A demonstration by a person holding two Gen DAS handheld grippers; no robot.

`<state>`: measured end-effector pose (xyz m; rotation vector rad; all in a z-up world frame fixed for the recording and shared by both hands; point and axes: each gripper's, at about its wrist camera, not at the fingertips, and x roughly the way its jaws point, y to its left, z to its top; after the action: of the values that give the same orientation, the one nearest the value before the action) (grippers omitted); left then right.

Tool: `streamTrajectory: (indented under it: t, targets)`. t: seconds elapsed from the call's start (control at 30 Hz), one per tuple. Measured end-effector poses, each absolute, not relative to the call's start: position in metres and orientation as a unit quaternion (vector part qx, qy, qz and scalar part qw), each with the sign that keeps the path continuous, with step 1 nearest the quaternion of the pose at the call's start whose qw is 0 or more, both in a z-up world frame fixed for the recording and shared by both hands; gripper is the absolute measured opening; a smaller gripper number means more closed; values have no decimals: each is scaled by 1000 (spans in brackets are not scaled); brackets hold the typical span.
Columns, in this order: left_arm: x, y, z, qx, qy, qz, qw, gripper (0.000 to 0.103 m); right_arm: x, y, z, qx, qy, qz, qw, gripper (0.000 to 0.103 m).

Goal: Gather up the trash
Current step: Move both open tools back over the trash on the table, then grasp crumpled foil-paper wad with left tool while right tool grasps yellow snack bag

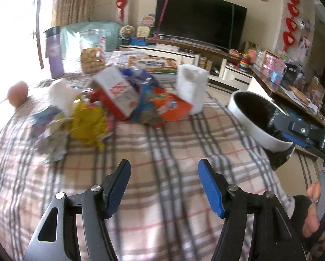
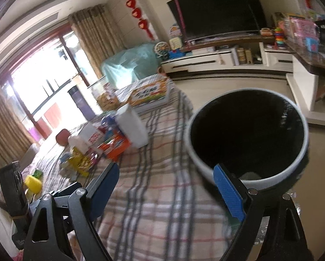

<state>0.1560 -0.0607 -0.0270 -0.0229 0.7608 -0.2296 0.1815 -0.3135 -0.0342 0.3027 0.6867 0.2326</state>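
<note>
A heap of trash lies on the plaid-covered table: a yellow wrapper, a red and white carton, an orange bag and crumpled white tissue. My left gripper hovers short of the heap, open, with only cloth between its fingers. A bin with a white rim and black liner stands off the table's right edge. My right gripper is open too. Its right finger overlaps the near rim of the bin, while its left finger stays over the table. The heap lies beyond, to the left.
A white paper roll stands just right of the heap. Behind are a cookie jar, a purple flask and a colourful flat box. A TV and cluttered shelves line the far wall. A hand shows at lower right.
</note>
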Motion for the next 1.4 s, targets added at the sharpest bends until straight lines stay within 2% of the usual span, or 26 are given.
streamTrajectory:
  t: [0.57, 0.93, 1.0, 1.17, 1.3, 1.4]
  targets:
    - [122, 18, -19, -46, 384, -19, 922, 64, 196, -226, -47, 110, 353, 185, 911, 90]
    - [148, 50, -16, -63, 393, 4, 917, 64, 209, -167, -54, 89, 362, 245, 895, 88]
    - [157, 56, -17, -63, 396, 2, 916, 64, 214, -158, -55, 81, 363, 254, 893, 85]
    - [182, 72, -21, -68, 406, -22, 911, 64, 229, -134, -60, 72, 376, 271, 883, 62]
    - [204, 85, -28, -75, 415, -45, 906, 64, 238, -115, -66, 67, 383, 285, 876, 59]
    - [214, 87, -31, -70, 414, -54, 906, 64, 245, -103, -72, 55, 388, 290, 873, 49]
